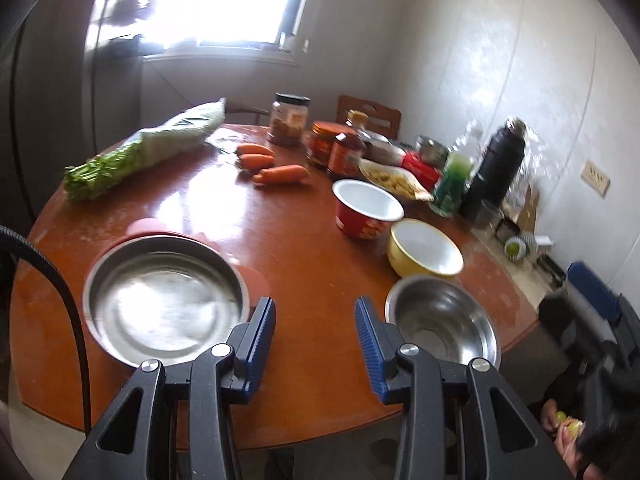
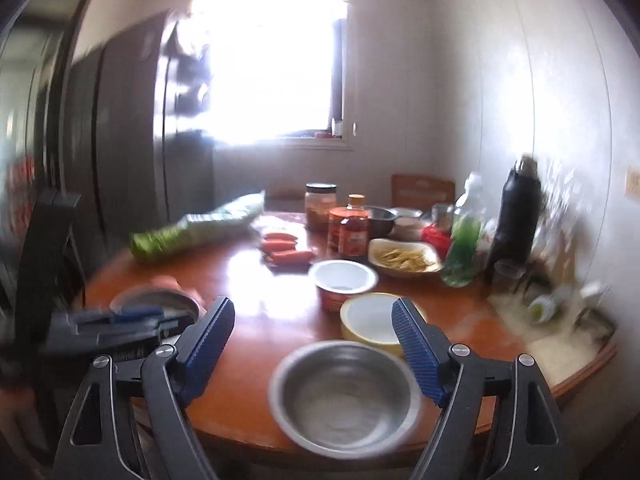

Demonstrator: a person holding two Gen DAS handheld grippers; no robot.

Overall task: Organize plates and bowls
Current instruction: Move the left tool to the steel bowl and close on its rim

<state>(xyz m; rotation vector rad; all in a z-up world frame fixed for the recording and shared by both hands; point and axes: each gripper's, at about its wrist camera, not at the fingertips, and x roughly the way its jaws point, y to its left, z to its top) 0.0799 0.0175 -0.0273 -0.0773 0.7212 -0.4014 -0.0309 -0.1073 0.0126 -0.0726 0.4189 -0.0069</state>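
My left gripper [image 1: 316, 314] hovers open over the brown round table [image 1: 304, 264], nothing between its blue pads. A shallow steel plate [image 1: 164, 312] lies left of it on a pink plate [image 1: 144, 227]. A steel bowl [image 1: 444, 320] sits to its right, with a yellow bowl [image 1: 426, 248] and a red bowl [image 1: 368, 208] behind. My right gripper [image 2: 312, 318] stands wide open above the near table edge. The steel bowl [image 2: 344, 392] lies just below and between its fingers, untouched. Behind it are the yellow bowl [image 2: 368, 320] and the red bowl [image 2: 344, 280]. The left gripper [image 2: 160, 320] shows blurred beside the steel plate [image 2: 160, 304].
Three carrots [image 1: 272, 164], a bag of greens [image 1: 152, 144], jars and sauce bottles [image 1: 340, 148], a plate of food [image 1: 394, 180], a green bottle [image 1: 452, 184] and a black flask [image 1: 500, 164] crowd the far side. A white wall [image 1: 520, 80] runs along the right.
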